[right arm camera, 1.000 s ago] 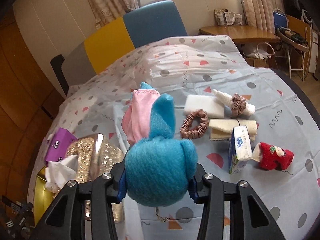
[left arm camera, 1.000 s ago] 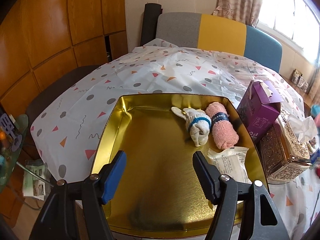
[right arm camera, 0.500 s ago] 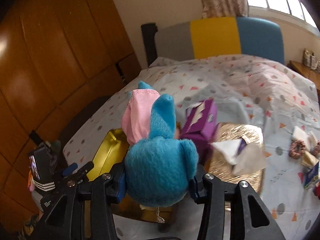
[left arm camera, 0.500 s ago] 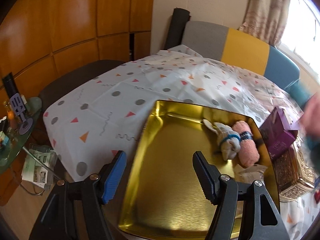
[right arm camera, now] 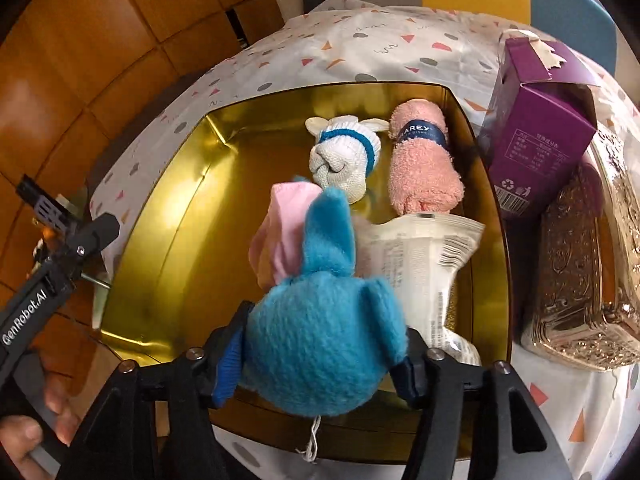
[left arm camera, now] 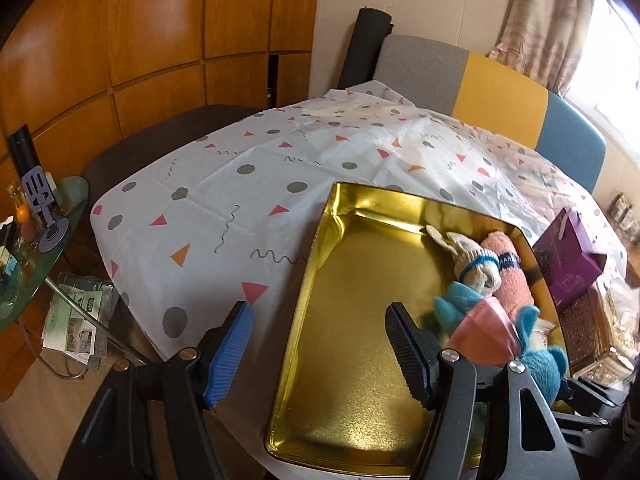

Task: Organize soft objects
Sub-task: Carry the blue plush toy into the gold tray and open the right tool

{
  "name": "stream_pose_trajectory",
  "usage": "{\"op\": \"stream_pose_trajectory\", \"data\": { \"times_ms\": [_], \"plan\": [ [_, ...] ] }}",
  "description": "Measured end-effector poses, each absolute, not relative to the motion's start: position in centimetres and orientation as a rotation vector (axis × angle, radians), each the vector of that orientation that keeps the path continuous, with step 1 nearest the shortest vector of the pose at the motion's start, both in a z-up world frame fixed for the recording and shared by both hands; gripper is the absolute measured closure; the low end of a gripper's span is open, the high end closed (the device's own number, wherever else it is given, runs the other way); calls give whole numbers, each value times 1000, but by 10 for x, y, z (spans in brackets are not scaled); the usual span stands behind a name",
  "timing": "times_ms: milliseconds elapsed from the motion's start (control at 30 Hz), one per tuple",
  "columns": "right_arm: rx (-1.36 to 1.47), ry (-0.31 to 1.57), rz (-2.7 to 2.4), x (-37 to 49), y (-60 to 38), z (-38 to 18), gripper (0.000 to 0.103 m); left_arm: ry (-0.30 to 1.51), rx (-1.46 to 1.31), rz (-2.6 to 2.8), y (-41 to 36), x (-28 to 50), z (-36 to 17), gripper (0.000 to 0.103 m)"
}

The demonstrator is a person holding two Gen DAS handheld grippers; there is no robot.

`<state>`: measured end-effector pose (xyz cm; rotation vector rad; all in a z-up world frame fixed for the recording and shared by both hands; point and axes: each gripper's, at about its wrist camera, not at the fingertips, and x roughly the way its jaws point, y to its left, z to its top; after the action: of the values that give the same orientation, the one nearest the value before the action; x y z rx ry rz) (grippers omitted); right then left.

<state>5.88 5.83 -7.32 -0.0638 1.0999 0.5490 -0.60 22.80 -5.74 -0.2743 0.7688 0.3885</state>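
from my right wrist camera the right gripper points down over the gold tray, and the blue plush toy with its pink ear fills the gap between the fingers. the jaws are opening at this moment; the blue pad at 8 o'clock of the toy looks just clear of the fur, while on the 4 o'clock side i cannot tell whether the pad still touches it. this view alone shows what lies past the toy in the tray: a white sock doll with a blue band at 12 o'clock, a rolled pink towel at 1 o'clock touching the doll's side, and a white sealed packet at 2 o'clock, partly under the toy. outside the tray at 2 o'clock stand a purple box and an ornate gold tissue box. at 8 o'clock a hand holds the other gripper's handle.

my left wrist camera gives what the right one hides: the left gripper with fingers spread wide and nothing between them, straddling the tray's left rim, over the patterned tablecloth. from here the blue toy sits at 4 o'clock, low over the tray's near right part, with the doll and towel beyond it at 2 o'clock
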Motion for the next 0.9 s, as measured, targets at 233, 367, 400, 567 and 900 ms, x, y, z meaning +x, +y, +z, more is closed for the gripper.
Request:
{"op": "stream_pose_trajectory", "data": {
  "times_ms": [233, 367, 400, 567, 900],
  "plan": [
    [-30, 1044, 562, 45, 36, -64, 33, 737, -245, 369, 217, -7, -48, 28],
    [-10, 963, 556, 40, 22, -47, 33, 720, -228, 362, 213, -7, -41, 28],
    [-10, 938, 547, 38, 17, -42, 33, 718, -224, 361, 212, -7, -40, 28],
    [-39, 820, 515, 28, 0, -19, 33, 717, -213, 342, 205, -8, -36, 28],
    [-83, 696, 423, 19, -35, 11, 33, 718, -170, 302, 184, -9, -31, 28]
  ]
}}
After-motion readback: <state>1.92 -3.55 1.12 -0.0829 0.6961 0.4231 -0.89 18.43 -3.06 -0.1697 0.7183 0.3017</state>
